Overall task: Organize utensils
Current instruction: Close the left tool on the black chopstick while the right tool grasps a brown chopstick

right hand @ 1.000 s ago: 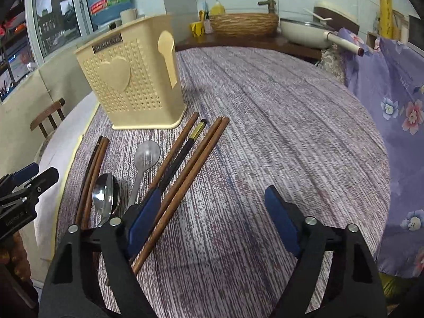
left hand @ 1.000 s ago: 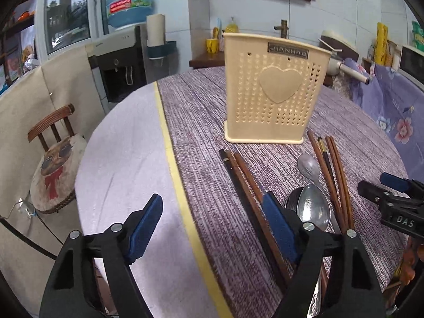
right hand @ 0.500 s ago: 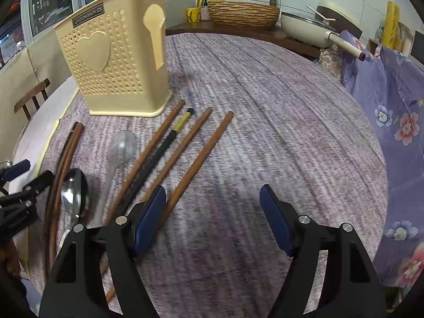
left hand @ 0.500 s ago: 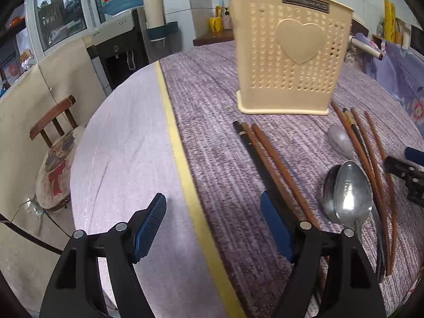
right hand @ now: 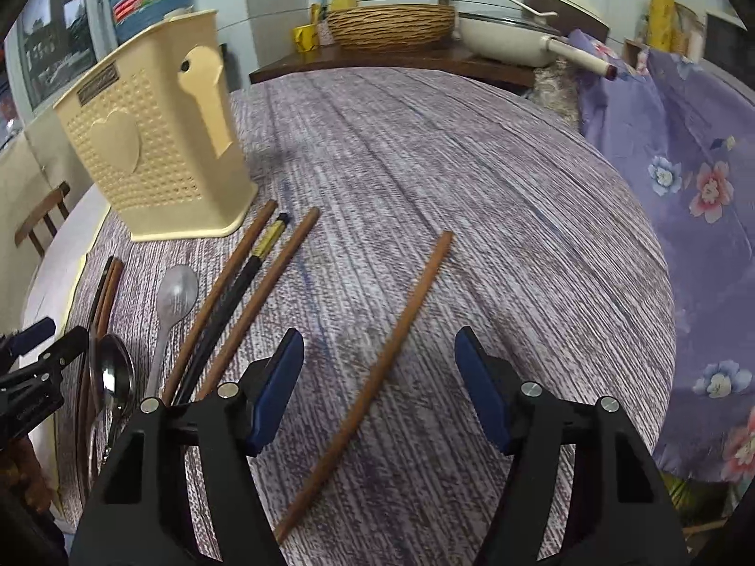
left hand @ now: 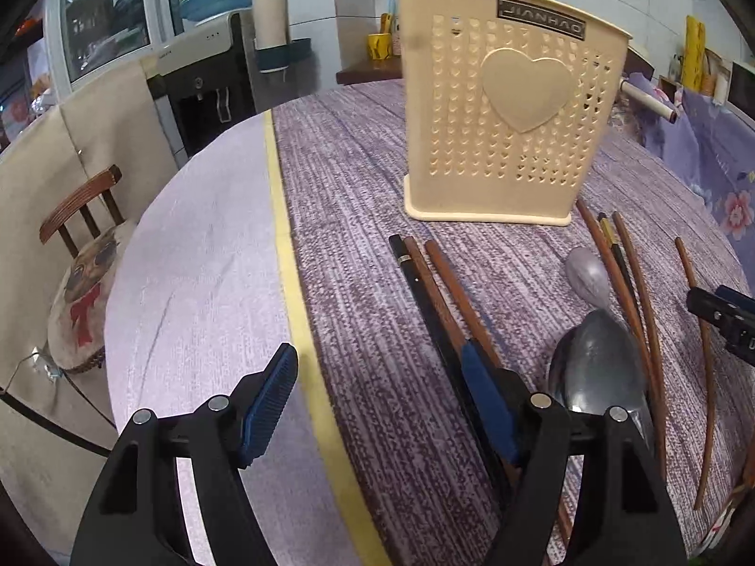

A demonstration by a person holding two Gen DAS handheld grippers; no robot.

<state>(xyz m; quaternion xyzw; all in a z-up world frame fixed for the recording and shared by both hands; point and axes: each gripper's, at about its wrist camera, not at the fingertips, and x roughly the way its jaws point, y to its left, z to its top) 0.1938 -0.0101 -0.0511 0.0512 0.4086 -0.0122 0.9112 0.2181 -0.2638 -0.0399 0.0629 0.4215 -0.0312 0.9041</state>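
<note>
A cream perforated utensil holder [left hand: 507, 104] with a heart stands upright on the purple-mat table; it also shows in the right wrist view [right hand: 151, 151]. Brown and black chopsticks [left hand: 443, 302] and two metal spoons [left hand: 597, 368] lie in front of it. My left gripper [left hand: 382, 405] is open, its right finger over the left chopstick group. My right gripper [right hand: 380, 387] is open, and a single brown chopstick [right hand: 377, 372] lies on the mat between its fingers. Three more chopsticks [right hand: 240, 297] and a spoon [right hand: 174, 292] lie to its left.
A yellow strip [left hand: 292, 254] marks the mat's left edge on the round table. A wooden chair [left hand: 80, 254] stands beyond the left rim. A purple floral cloth [right hand: 684, 217] hangs at the right. A basket [right hand: 391, 23] and a pan [right hand: 505, 37] sit on the back counter.
Both grippers have moved forward and lower toward the utensils. One brown chopstick has slid away from the group to the right and now lies alone between the right gripper's fingers.
</note>
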